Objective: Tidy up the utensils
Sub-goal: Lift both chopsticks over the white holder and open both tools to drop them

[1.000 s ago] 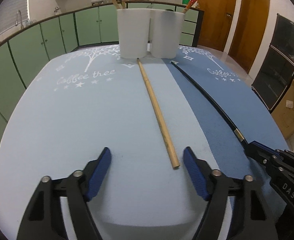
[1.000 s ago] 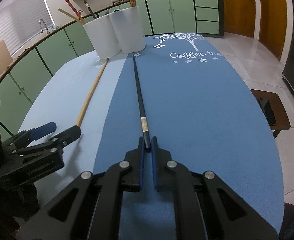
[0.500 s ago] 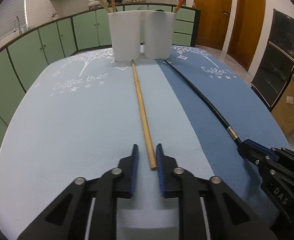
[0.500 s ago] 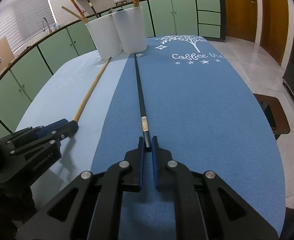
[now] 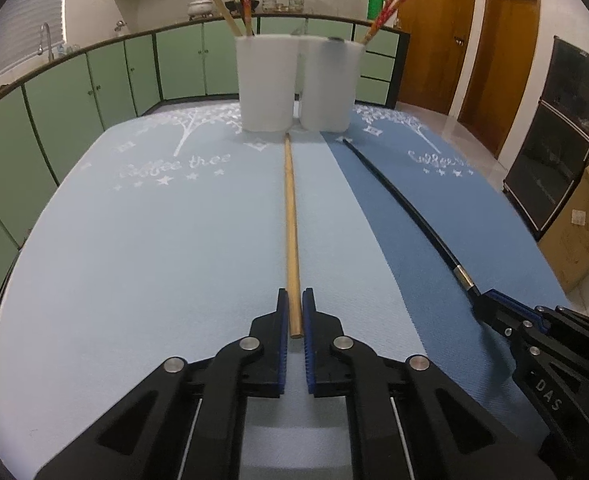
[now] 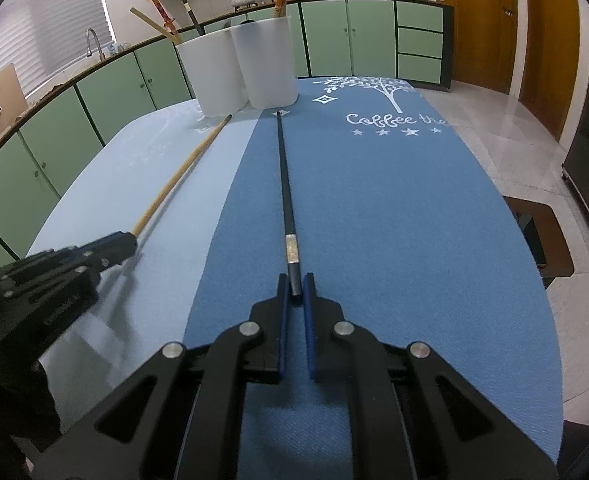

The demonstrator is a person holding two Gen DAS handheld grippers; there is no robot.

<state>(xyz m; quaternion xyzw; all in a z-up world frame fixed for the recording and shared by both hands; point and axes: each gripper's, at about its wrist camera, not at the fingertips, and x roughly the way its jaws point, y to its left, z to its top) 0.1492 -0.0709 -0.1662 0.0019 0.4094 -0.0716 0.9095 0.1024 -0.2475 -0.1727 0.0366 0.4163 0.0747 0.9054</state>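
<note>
Left gripper [image 5: 293, 300] clamped on wooden chopstick [image 5: 290, 216], black chopstick [image 5: 404, 204] alongside, toward two white cups [image 5: 294, 80].

The surface [image 5: 142, 264] is covered by two cloth mats laid side by side: a pale blue mat [image 5: 94, 280] on the left and a darker blue mat [image 6: 394, 220] on the right, each printed with a white tree and lettering. A long light wooden chopstick [image 5: 290, 216] lies lengthwise on the pale mat, and a long black chopstick with a metal band [image 6: 284, 184] lies lengthwise on the darker one. At the far end stand two white plastic cups [image 5: 266, 84], touching, with chopsticks leaning out of them. Both lying chopsticks point at the cups.
</note>
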